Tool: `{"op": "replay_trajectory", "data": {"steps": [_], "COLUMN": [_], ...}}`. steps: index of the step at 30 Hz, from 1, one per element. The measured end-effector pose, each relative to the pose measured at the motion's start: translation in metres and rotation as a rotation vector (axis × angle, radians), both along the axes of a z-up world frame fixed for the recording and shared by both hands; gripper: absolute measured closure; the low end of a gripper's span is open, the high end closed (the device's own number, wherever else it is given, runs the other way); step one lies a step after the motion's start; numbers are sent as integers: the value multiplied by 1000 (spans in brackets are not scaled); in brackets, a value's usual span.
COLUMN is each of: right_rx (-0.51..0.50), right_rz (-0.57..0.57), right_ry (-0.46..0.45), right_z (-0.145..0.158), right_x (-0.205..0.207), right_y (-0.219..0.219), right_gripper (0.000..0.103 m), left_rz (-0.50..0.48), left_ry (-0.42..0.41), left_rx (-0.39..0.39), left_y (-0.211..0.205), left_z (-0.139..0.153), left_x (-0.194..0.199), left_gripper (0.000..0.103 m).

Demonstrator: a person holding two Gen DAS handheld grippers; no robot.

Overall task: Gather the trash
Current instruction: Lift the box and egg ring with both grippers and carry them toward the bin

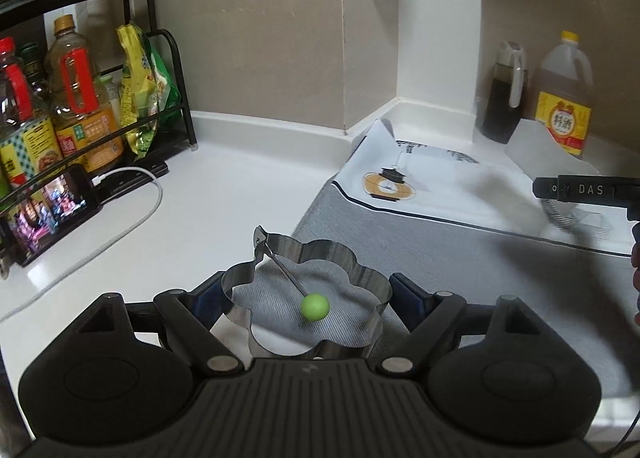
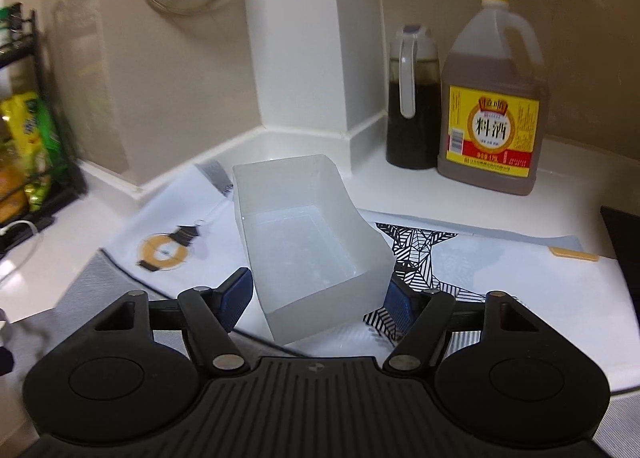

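White kitchen counter [image 1: 248, 161] runs into a tiled corner, partly covered by a grey mat [image 1: 460, 258] and a printed cloth with a lantern motif [image 2: 168, 250]. On the left stands a black rack [image 1: 168, 69] of oil bottles and snack bags, with a phone [image 1: 52, 201] on charge below it; a cooking-wine jug [image 2: 494, 97] and a dark sauce dispenser [image 2: 412, 97] wait at the back right.

The left gripper [image 1: 306, 298] has its blue pads spread either side of a flower-shaped steel egg ring [image 1: 308, 290], whose green-knobbed handle lies folded inward; whether the pads actually press the ring cannot be told. The right gripper [image 2: 320, 294] straddles a translucent plastic container [image 2: 308, 234], tilted and apparently empty, its pads close against the walls, seemingly pinching it.

Judging by this, collection is at an early stage: both items are only just being taken up, no bin is in view, and carrying them off and dropping them remains to be done.
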State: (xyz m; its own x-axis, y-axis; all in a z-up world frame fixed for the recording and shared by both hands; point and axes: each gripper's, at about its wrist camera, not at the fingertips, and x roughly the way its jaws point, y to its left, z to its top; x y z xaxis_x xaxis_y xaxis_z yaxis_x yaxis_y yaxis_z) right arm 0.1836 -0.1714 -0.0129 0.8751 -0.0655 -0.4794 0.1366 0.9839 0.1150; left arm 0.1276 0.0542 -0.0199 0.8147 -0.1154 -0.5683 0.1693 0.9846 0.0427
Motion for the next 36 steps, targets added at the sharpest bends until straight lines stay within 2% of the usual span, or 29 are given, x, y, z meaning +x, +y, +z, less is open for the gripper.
{"op": "replay_trajectory", "data": {"steps": [9,16,21,27,34,36], "right_rx": [-12,-15,-14,-18,-34,-31], "right_rz": [144,283,364,404,420,419], "right_ry": [-124,-161,-132,-62,34,65], "right_z": [31,34,21,-6,-42,-52], "right_x": [-105,-193,-244,-286,-307,-308], "right_y": [13,32,45,62,71,73], "right_gripper": [31,31,32,32,32,32], "left_rz": [-13,-7,-9,-12,-19,-15], "left_ry": [-26,-11,9,34,50,60], "left_rx": [-39,-43,-40,-50,-3,-10], "left_y": [13,24,28,26,16,17], "left_z": [14,6,-5,-22,-43,-47], "left_x": [-90,-160,-200,-238,-263,-265], "left_gripper": [14,14,14,14,14,14]}}
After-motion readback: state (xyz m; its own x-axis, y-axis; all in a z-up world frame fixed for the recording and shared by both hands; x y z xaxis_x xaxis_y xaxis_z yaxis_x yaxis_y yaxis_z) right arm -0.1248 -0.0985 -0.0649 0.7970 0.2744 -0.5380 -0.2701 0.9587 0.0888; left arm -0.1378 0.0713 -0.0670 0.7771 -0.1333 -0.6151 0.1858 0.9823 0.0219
